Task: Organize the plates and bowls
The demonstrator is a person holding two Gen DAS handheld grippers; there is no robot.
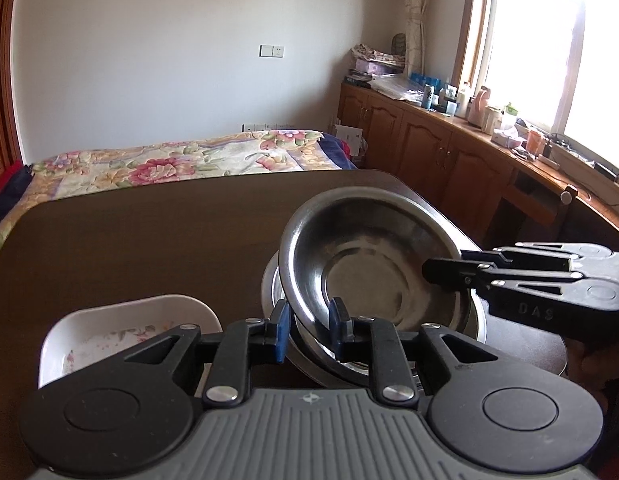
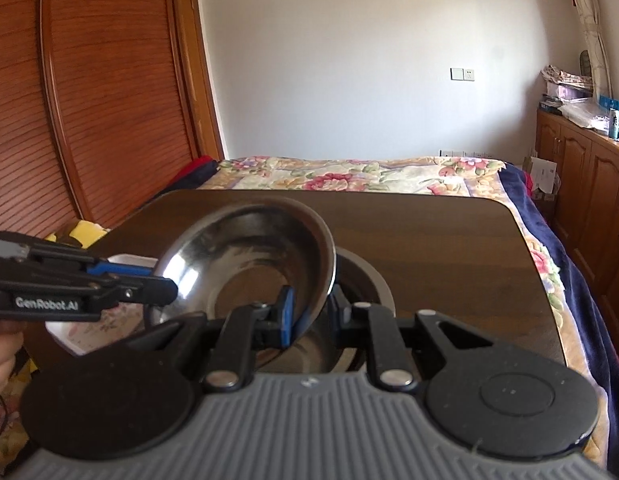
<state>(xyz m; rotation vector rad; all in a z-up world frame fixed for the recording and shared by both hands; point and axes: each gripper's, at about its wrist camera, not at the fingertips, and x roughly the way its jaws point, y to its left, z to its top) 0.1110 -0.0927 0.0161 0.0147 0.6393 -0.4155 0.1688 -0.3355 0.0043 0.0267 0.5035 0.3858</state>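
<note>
The steel bowl [image 1: 373, 256] hung tilted over a second steel bowl [image 1: 475, 330] that sat on the dark table [image 1: 129, 248], its open face tipped toward the near edge so it could drop in and nest. Both tools had it. The left gripper [image 1: 309, 330] pinched the rim at the bowl's 6 o'clock, its blue pads [image 1: 281, 332] closed to a narrow gap with the thin metal wall between them. The right gripper [image 2: 311, 312] did the same from its own side, 1 pad inside the bowl and 1 outside, clamped on the rim; seen from the left camera it reached in at 3 o'clock. I judged 2 grips were used because a wide, slick bowl held at 1 edge would swing.

At 9 o'clock of the stack, just beside it, stood a white square dish [image 1: 121, 336] with a faint floral print, not yet gathered. Beyond the table at 12 o'clock lay a bed with a flowered quilt [image 2: 349, 176], and wooden cabinets [image 1: 429, 148] ran under the bright window at 2 o'clock.
</note>
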